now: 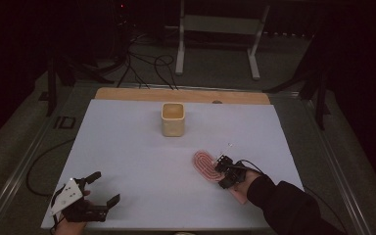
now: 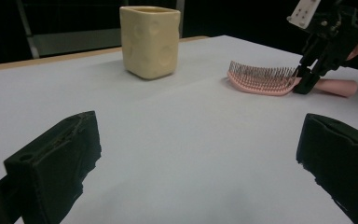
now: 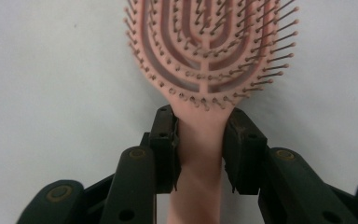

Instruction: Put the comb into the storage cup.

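A pink hairbrush (image 1: 204, 164) lies bristles up on the white table (image 1: 137, 161), right of centre. My right gripper (image 1: 222, 175) comes down on its neck, where the head meets the handle. In the right gripper view the two black pads (image 3: 164, 149) press on either side of the brush (image 3: 209, 46), so the gripper (image 3: 200, 149) is shut on it. From the left gripper view the brush (image 2: 261, 80) still rests flat on the table, with the right gripper (image 2: 306, 81) on it. My left gripper (image 1: 106, 187) sits near the front left edge, open (image 2: 198, 158), with nothing between its jaws.
A cream square cup (image 1: 173, 119) stands upright at the middle back of the table, also visible as the cup (image 2: 150, 39) beyond the left jaws. A wooden strip (image 1: 181, 95) borders the far edge. Cables and a metal stand (image 1: 218, 34) lie on the floor behind.
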`<state>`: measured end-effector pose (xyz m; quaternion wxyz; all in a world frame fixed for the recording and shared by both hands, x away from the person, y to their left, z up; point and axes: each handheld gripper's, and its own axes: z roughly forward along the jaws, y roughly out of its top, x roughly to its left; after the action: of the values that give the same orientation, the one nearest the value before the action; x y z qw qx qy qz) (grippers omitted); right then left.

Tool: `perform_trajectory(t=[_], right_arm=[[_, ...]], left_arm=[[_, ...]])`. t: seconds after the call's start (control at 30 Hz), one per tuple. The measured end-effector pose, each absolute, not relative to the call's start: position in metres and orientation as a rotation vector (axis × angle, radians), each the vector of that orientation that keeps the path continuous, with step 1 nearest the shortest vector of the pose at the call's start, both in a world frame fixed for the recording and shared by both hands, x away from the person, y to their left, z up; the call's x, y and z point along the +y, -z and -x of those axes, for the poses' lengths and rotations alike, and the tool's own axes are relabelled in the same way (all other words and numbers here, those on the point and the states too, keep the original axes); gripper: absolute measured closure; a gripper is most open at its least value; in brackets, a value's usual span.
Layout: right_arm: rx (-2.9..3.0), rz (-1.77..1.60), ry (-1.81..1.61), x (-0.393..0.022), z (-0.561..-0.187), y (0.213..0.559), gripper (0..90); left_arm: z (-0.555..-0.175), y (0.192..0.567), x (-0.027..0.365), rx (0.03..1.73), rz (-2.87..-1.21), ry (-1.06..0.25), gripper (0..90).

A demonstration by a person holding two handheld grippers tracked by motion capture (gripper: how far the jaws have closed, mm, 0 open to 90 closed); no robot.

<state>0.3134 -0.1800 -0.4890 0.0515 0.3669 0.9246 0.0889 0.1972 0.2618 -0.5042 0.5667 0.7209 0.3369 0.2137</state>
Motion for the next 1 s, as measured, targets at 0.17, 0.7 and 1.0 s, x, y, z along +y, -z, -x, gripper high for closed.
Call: perform_trajectory(t=[0.17,0.7,1.0], right_arm=[[2.807,-1.145,-0.24,-0.1774,-0.3144,0.4889,68.6],[2.785,-1.071,-0.336,-0.1828,-0.3059,0.4893,70.0],[2.786,-1.036,-0.496,-0.1802,-0.3049,0.4845,70.0]], left_arm=[[-0.1973,0.5044,0.262,0.793,-1.695,-0.503,0.2],[-0.1977,0.5046,0.2619,0.797,-1.693,-0.499,0.3],[-0.1978,0.5048,0.2619,0.799,-1.694,-0.499,0.2]])
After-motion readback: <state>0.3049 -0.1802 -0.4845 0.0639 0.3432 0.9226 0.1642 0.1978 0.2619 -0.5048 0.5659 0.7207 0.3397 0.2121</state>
